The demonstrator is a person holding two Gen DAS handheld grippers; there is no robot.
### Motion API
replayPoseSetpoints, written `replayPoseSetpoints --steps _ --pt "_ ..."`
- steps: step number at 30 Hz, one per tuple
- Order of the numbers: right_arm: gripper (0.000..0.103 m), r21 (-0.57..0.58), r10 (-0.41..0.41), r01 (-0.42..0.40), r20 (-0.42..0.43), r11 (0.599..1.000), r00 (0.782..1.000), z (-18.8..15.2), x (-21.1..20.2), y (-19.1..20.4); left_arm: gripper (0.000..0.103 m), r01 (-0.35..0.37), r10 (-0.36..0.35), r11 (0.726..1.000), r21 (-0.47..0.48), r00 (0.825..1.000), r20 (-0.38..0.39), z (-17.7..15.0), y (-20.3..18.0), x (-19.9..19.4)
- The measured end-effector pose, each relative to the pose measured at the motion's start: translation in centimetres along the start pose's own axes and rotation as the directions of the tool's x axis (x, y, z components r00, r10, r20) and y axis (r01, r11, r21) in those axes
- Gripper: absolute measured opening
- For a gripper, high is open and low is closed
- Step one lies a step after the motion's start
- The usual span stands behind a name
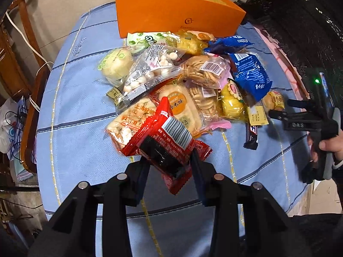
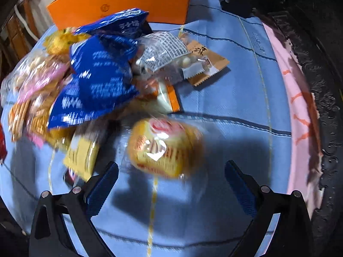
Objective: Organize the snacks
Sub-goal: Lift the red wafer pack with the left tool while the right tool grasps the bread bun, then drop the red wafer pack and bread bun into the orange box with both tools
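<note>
My left gripper (image 1: 170, 160) is clamped on a red snack packet (image 1: 165, 143); both pads press its sides, and the packet hangs clear of the blue striped tablecloth (image 1: 70, 117), tilted, barcode face up. It sits just in front of the snack pile (image 1: 182, 79), at the pile's near edge.

The pile is heaped mid-table: a clear bag of small white balls (image 1: 150, 70), a round pale bun (image 1: 116, 64), biscuit packs in pink-edged wrap (image 1: 203, 68), a blue packet (image 1: 250, 75), yellow wrapped cakes (image 1: 232, 105). A dark bar (image 1: 251, 137) lies at the near right edge.

The orange box (image 1: 171, 15) stands open-topped on the far side, touching the pile's far edge.

My right gripper (image 2: 171, 175) has its fingers spread wide, nothing pressed between them. It hangs over a yellow wrapped cake (image 2: 165, 145), which lies on the cloth slightly beyond the fingertips; the picture is blurred here. From the left view, the same gripper (image 1: 278, 109) shows at the pile's right side, a hand (image 1: 328, 143) on its handle.

A wooden chair (image 1: 27, 85) stands to the left of the table.
</note>
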State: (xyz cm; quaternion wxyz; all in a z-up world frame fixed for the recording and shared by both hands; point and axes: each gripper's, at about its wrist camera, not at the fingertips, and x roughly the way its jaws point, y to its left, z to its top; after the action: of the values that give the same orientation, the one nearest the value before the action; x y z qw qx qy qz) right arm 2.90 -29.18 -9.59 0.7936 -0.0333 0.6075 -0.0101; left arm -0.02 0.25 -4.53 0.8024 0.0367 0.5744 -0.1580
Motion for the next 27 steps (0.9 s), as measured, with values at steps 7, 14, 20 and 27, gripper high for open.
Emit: replayPoseSetpoints --steps 7,14,20,27 --pt "0.097 -0.006 -0.053 0.053 -0.090 0.999 0.995 1.5 3.0 0.4 0.037 -0.006 0.006 1.000 -0.002 1.000 -0.006 0.5 -0.3 0.1" --pt "0.077 0.008 -0.005 0.006 -0.083 1.000 0.997 0.4 2.2 0.2 0.037 -0.001 0.001 1.000 -0.014 1.000 -0.021 0.9 0.0 0.6" --pt "0.074 0.076 0.047 -0.043 -0.053 0.996 0.998 -0.8 0.2 -0.5 0.037 0.010 -0.010 1.000 0.010 1.000 -0.014 1.4 -0.4 0.7" --pt "0.074 0.153 0.112 -0.124 0.086 0.980 0.990 0.5 -5.3 -1.6 0.037 0.034 -0.035 0.999 0.018 0.998 0.044 3.4 -0.3 -0.9"
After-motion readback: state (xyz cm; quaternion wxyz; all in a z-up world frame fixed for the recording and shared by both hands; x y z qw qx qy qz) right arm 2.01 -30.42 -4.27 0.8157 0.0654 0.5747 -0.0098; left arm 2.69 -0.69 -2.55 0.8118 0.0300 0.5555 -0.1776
